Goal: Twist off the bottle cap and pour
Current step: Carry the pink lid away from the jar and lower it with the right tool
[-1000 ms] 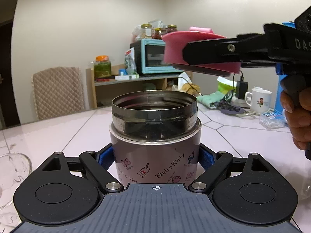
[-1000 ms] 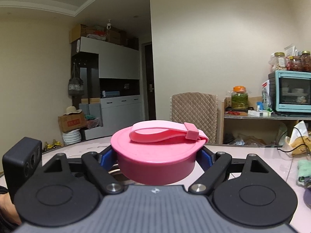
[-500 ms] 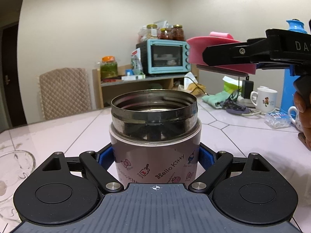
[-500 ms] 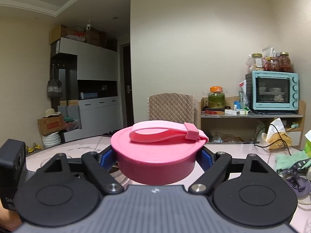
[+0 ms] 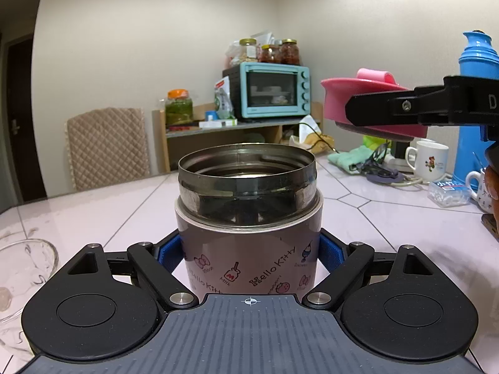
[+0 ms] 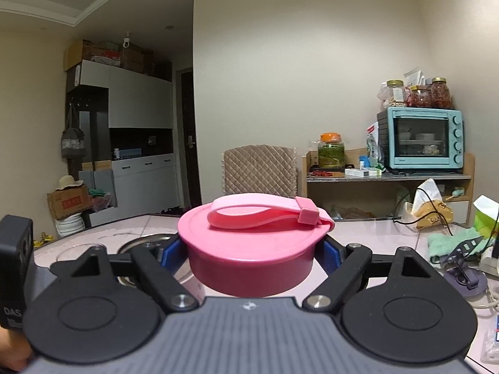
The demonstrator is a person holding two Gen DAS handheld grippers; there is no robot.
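Note:
My left gripper [image 5: 249, 254] is shut on the Hello Kitty steel jar [image 5: 249, 230], which stands upright on the table with its wide mouth open. My right gripper [image 6: 251, 260] is shut on the pink cap [image 6: 252, 249], with its strap handle on top. In the left wrist view the pink cap [image 5: 336, 99] hangs in the air to the upper right of the jar, well clear of its rim. In the right wrist view the jar's rim [image 6: 143, 240] shows low on the left behind the fingers.
A clear glass bowl [image 5: 21, 268] sits on the table left of the jar. A white mug [image 5: 430, 159], a blue thermos [image 5: 475, 109], a green cloth [image 5: 352, 157] and cables lie at the right. A chair [image 5: 106, 146] and a shelf with a teal oven [image 5: 271, 90] stand behind.
My right gripper has carried the pink cap to the right, away from the jar's mouth. The left gripper and the jar have stayed in place.

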